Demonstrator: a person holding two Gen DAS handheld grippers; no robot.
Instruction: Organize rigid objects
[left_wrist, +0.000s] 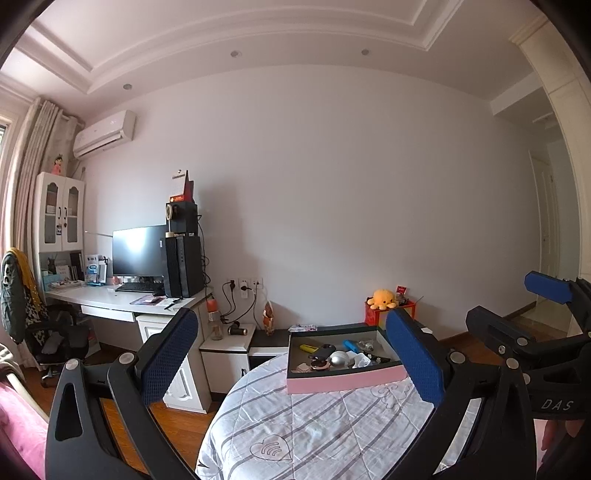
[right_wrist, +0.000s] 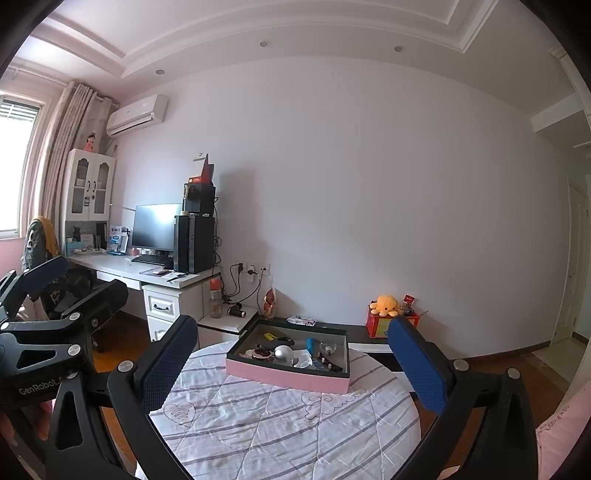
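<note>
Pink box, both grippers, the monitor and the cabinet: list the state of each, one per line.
pink box: lidless, open top, small items loose inside, resting on the quilt.
left gripper: open, empty, held short of the box.
right gripper: open, empty, held short of the box.
monitor: screen dark.
cabinet: both doors shut.

Ahead of me a plain pale wall (right_wrist: 369, 184) meets a wood floor (right_wrist: 122, 332). At left stands a white desk (right_wrist: 122, 267) with a dark monitor (right_wrist: 153, 227), under a wall air conditioner (right_wrist: 136, 114). Daylight enters through the curtained window (right_wrist: 14, 147).
</note>
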